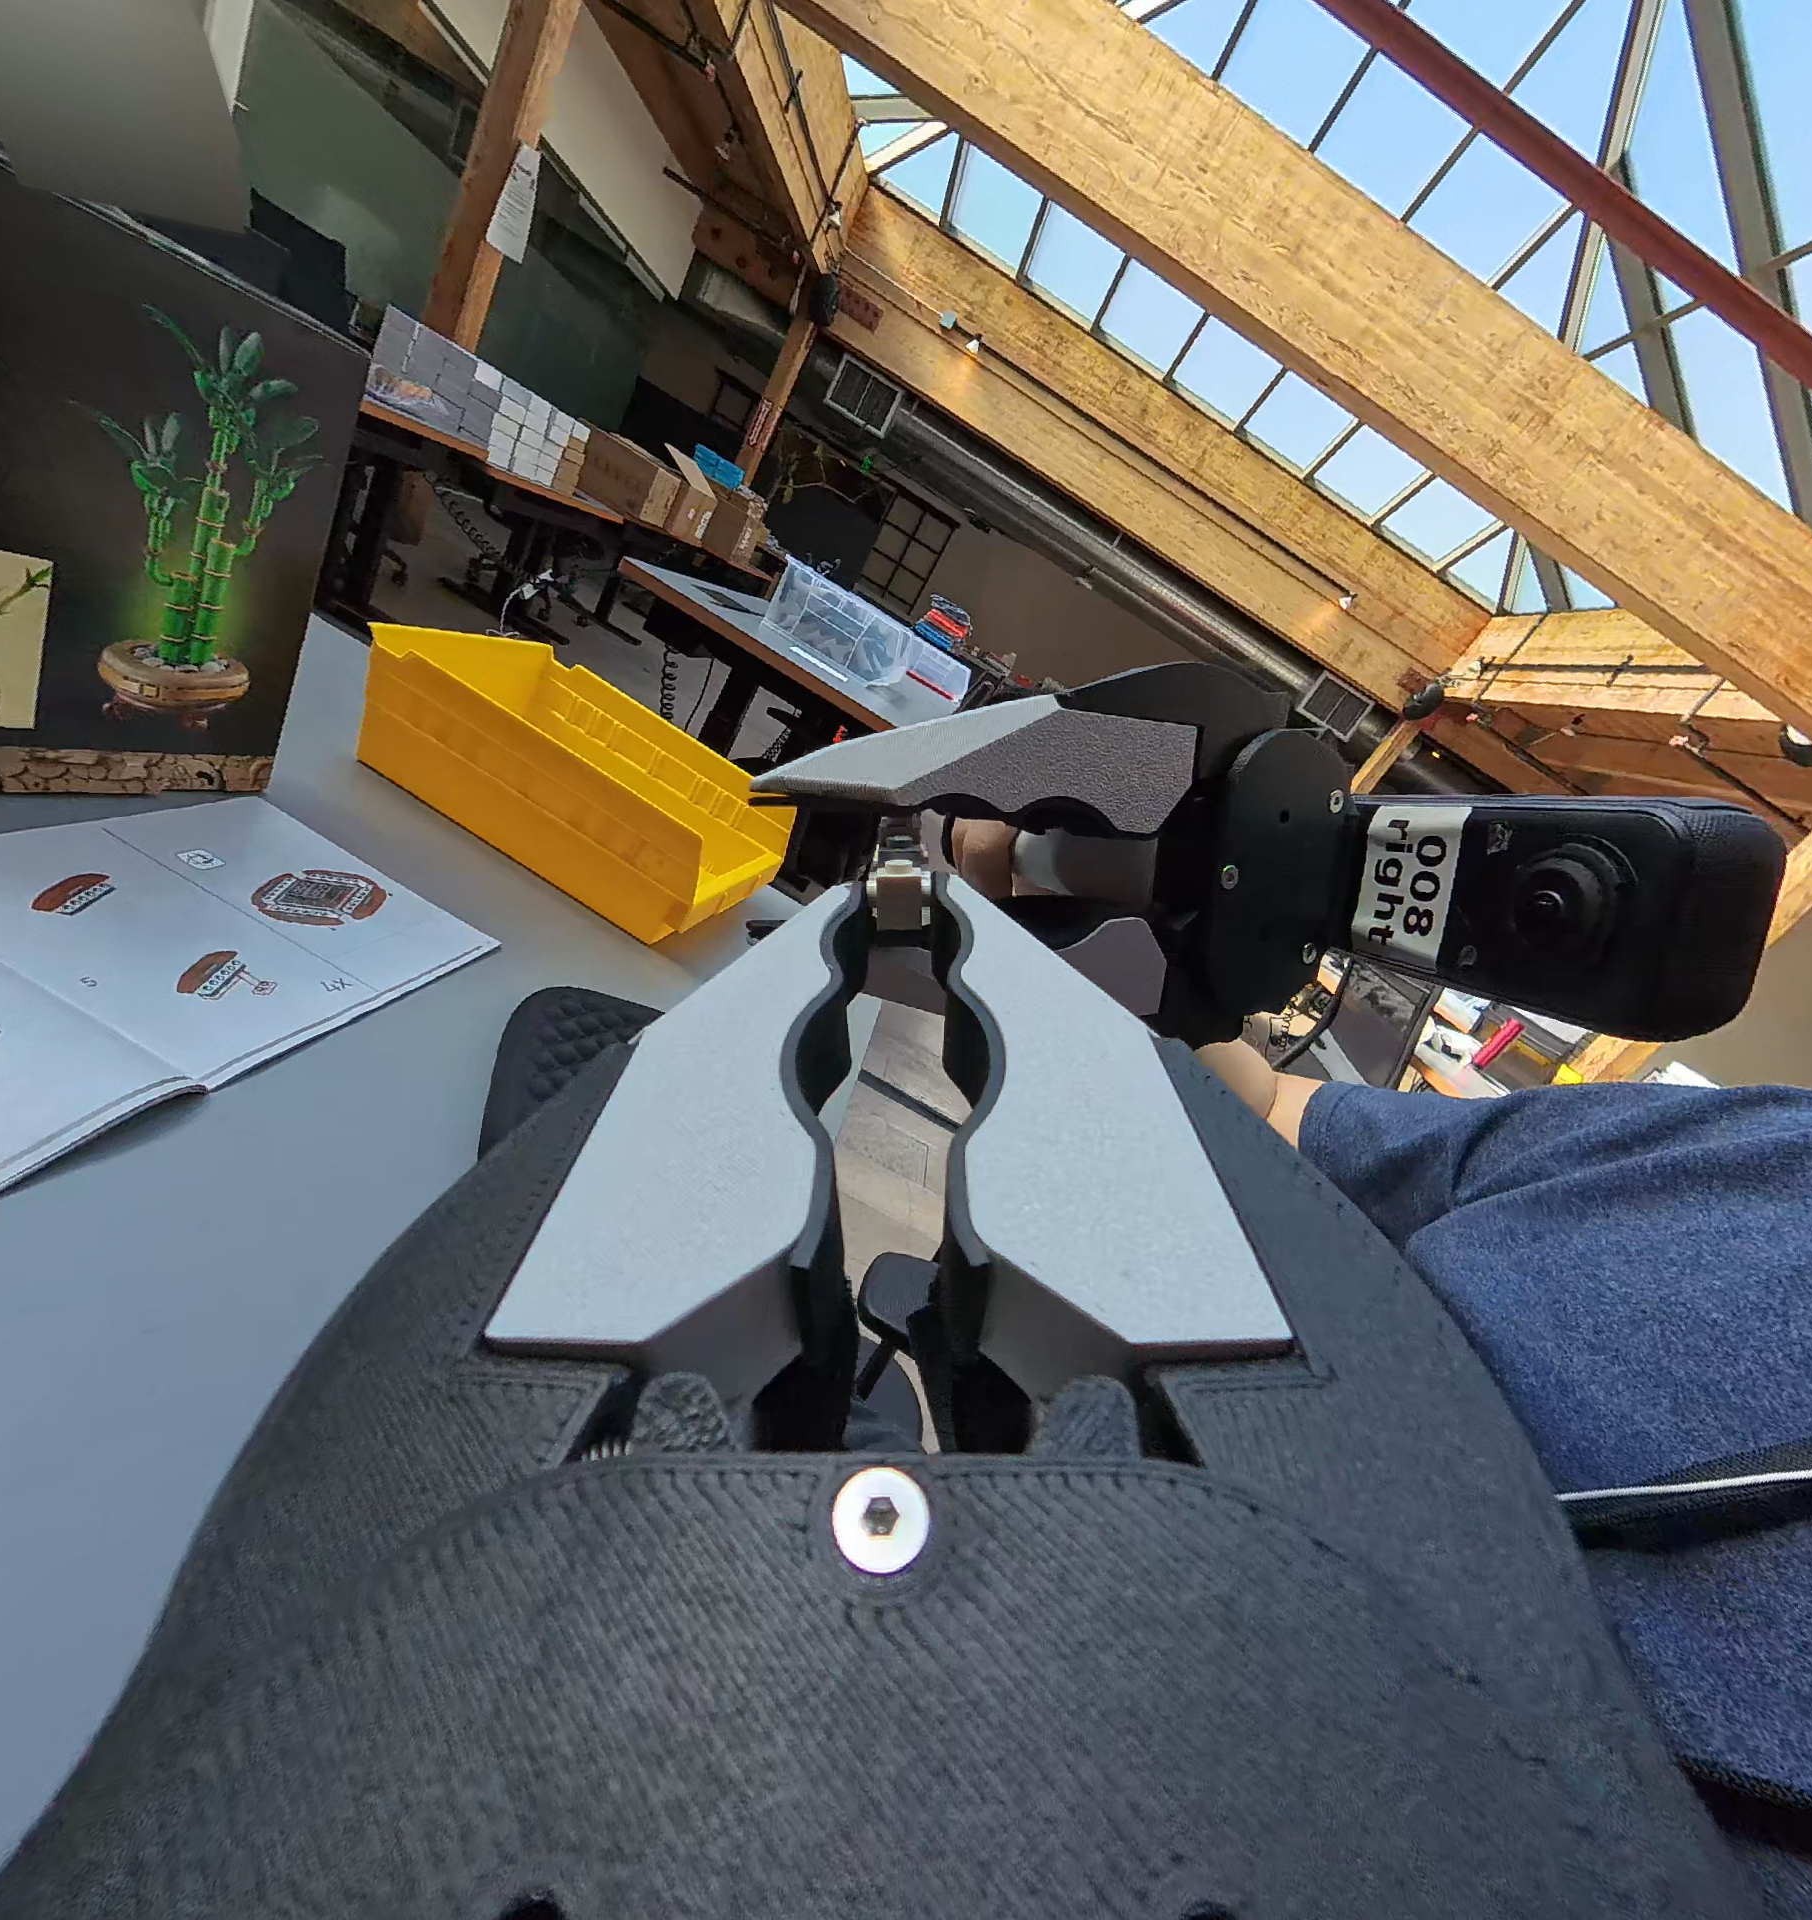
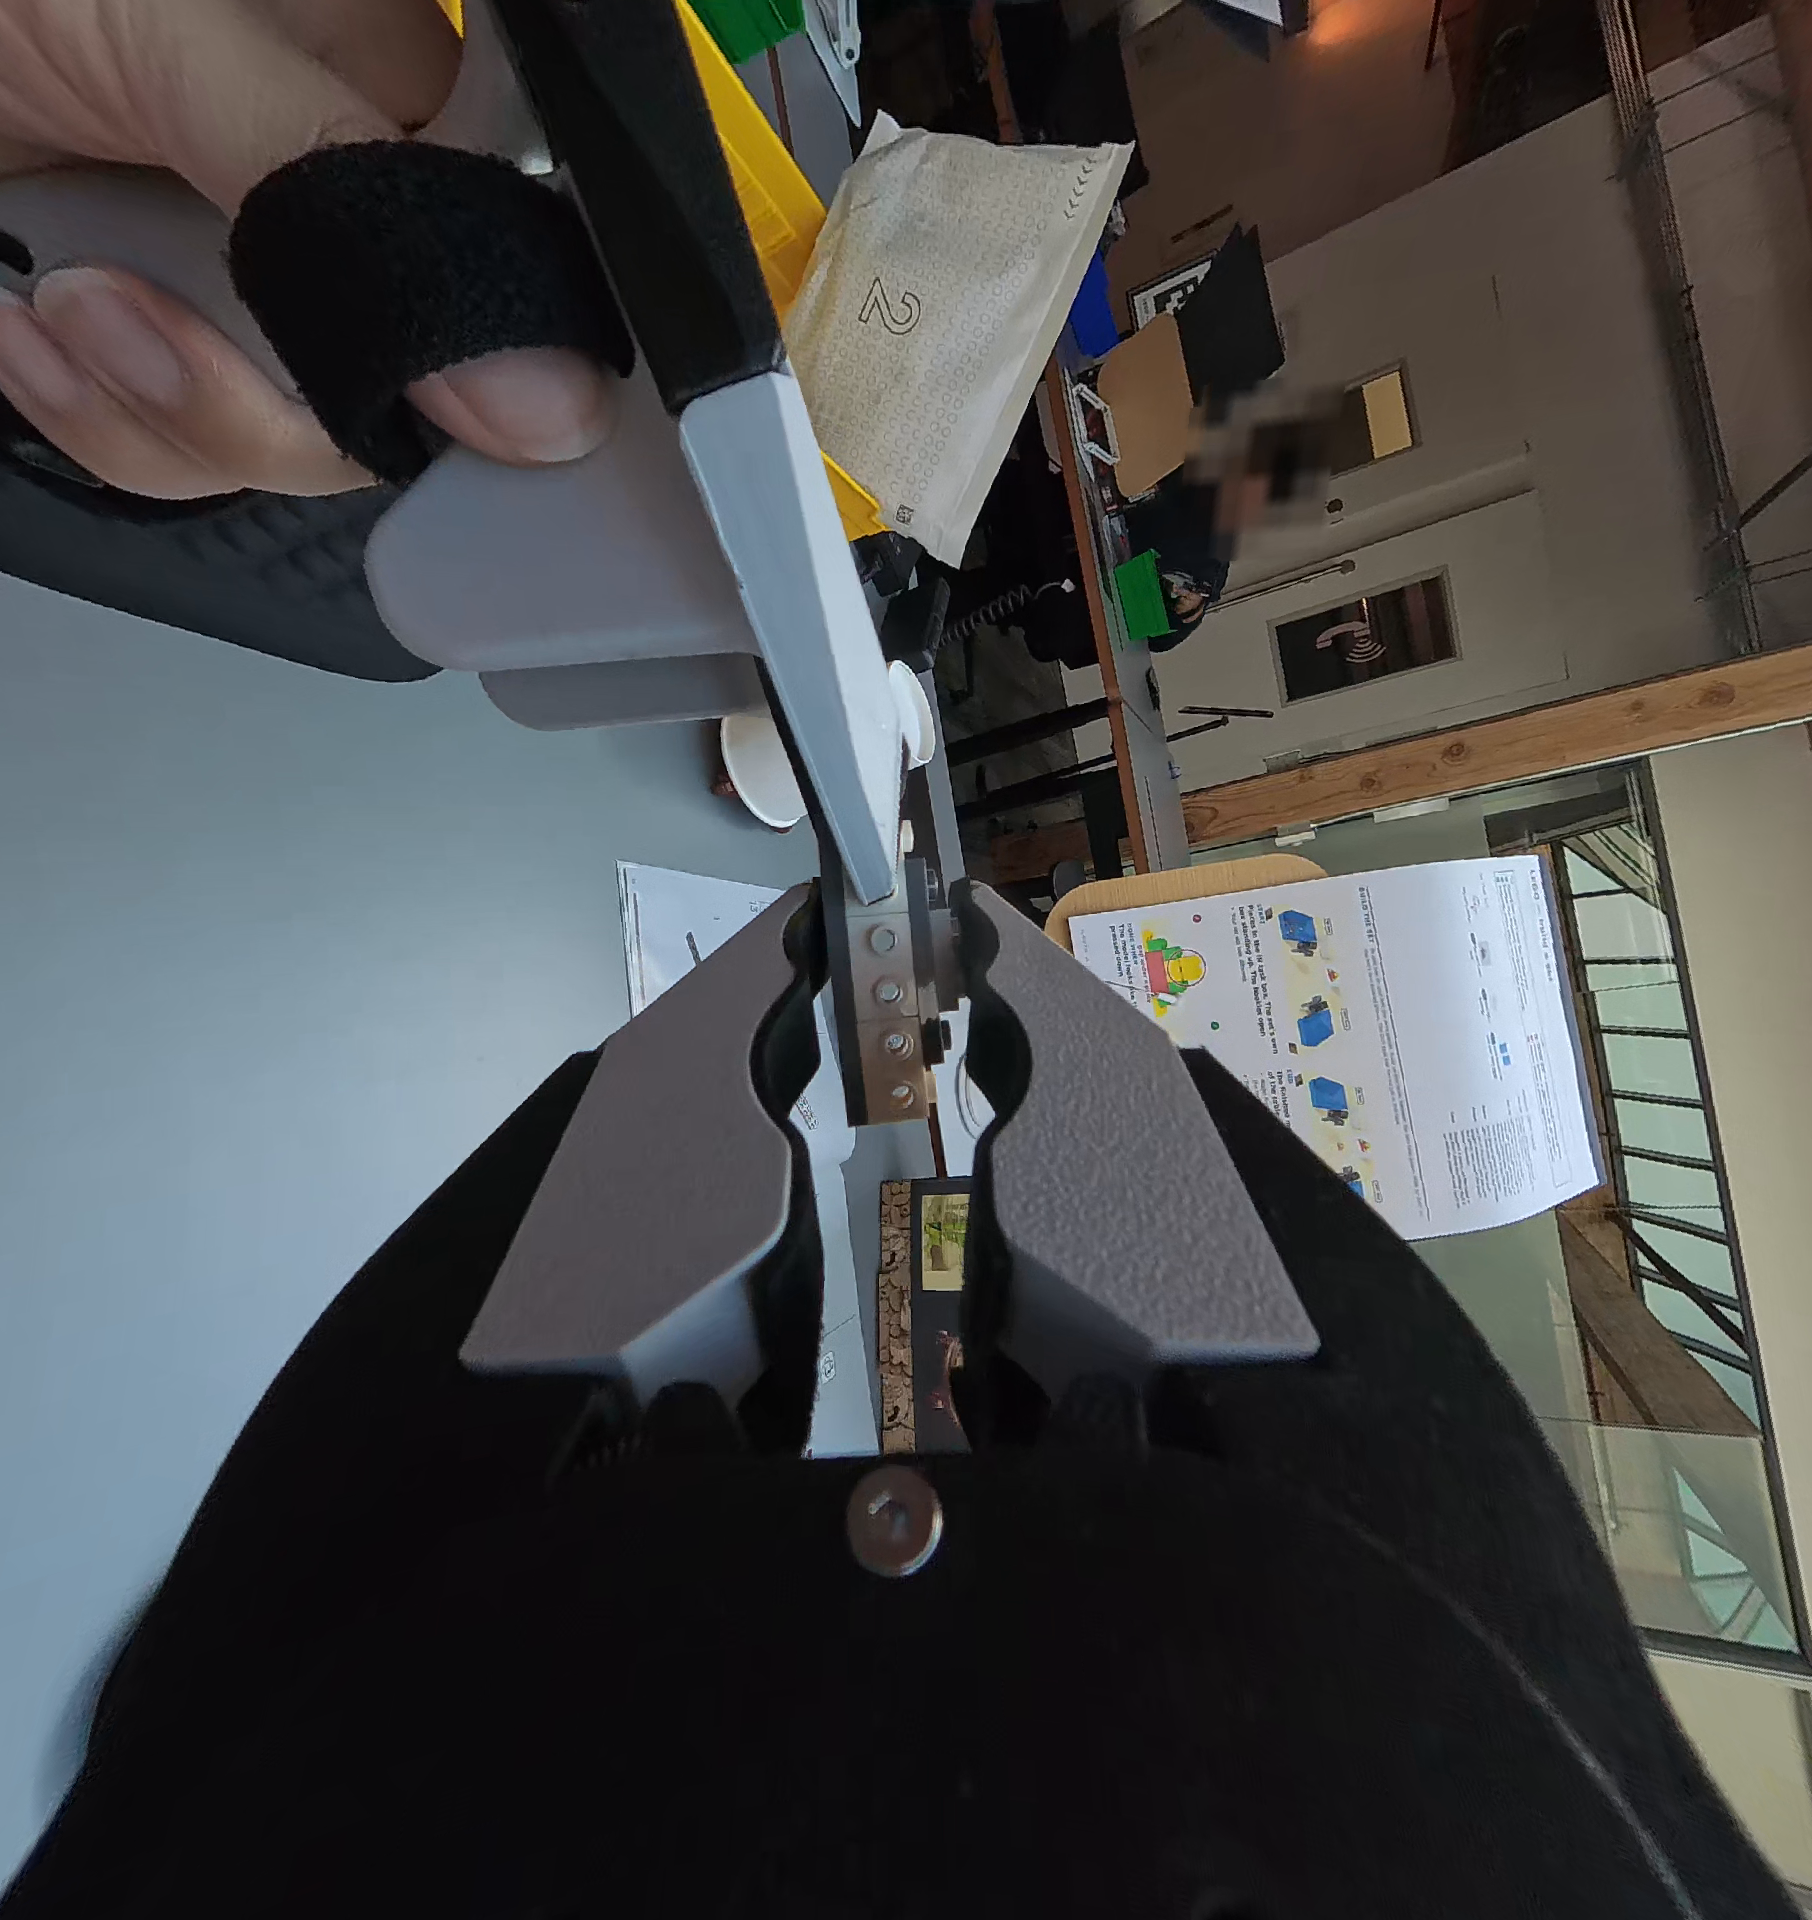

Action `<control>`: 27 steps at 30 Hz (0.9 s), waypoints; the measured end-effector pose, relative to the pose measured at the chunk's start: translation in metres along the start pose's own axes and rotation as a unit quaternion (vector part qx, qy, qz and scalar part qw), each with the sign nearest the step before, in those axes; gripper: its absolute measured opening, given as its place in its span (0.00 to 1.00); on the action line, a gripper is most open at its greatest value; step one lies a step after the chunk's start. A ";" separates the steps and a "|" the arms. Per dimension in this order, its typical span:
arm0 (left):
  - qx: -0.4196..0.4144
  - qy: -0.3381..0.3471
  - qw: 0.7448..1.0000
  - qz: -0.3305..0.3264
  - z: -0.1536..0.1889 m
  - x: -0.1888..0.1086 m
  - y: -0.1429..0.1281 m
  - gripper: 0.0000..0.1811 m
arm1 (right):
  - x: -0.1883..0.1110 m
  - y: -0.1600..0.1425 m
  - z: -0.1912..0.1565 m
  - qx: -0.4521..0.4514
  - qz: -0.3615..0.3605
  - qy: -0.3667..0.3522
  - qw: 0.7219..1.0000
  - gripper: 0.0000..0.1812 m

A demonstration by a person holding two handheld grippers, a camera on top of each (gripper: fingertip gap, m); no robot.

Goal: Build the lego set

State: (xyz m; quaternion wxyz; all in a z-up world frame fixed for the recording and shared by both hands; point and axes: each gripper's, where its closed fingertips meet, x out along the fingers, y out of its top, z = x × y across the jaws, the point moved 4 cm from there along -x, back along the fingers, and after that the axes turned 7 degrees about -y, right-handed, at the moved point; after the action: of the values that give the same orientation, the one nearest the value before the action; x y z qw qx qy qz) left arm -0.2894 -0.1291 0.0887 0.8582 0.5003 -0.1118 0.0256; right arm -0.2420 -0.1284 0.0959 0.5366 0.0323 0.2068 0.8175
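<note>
Over grey table [image 2: 206,935]: lego assy [image 2: 886,1023] lengthwise w/ right fingers [image 2: 1037,1018]

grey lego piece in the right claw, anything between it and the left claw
Nothing visible: the left claw already meets the grey studded lego assembly gripped by the right claw.

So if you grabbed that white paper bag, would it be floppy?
Probably floppy: the white paper bag looks soft, puffy and creased. It likely sags and crinkles when lifted. Pieces inside may shift, though I cannot see its contents.
</note>
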 end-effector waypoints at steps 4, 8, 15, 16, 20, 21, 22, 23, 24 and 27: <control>-0.004 0.007 1.000 0.001 -0.002 0.000 -0.001 0.05 | 0.001 -0.001 -0.002 -0.008 -0.008 -0.007 1.000 0.12; -0.006 0.007 1.000 -0.001 -0.002 0.001 -0.002 0.05 | 0.000 -0.002 -0.002 -0.009 -0.011 -0.002 1.000 0.11; -0.005 0.014 1.000 0.004 -0.003 0.000 0.000 0.05 | 0.003 -0.003 -0.001 0.005 -0.012 -0.006 1.000 0.12; -0.003 0.018 1.000 0.005 -0.004 0.000 0.000 0.05 | 0.004 -0.004 -0.001 0.025 -0.012 0.005 1.000 0.12; -0.001 0.029 1.000 0.012 -0.005 0.000 0.002 0.05 | 0.006 -0.005 0.001 0.067 -0.005 0.011 0.998 0.13; 0.001 0.033 0.999 0.011 -0.006 0.001 0.002 0.05 | 0.007 -0.006 0.000 0.068 -0.010 0.010 0.998 0.14; 0.005 0.040 0.999 0.008 -0.007 0.002 0.002 0.05 | 0.007 -0.007 0.000 0.064 -0.014 0.006 0.998 0.14; 0.010 0.047 0.999 0.006 -0.008 0.002 0.001 0.05 | 0.008 -0.009 -0.001 0.053 -0.019 0.000 0.998 0.13; 0.015 0.056 0.998 0.003 -0.010 0.003 0.000 0.05 | 0.009 -0.010 -0.002 0.035 -0.026 -0.007 0.999 0.13; 0.022 0.074 0.997 -0.006 -0.015 0.004 -0.004 0.05 | 0.012 -0.014 -0.007 -0.012 -0.046 -0.023 0.999 0.12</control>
State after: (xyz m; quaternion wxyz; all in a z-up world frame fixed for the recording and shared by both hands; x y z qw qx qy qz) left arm -0.2821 -0.1187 0.0790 0.8531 0.5165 -0.0446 0.0593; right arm -0.2364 -0.1149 0.0825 0.5785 0.0353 0.1856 0.7935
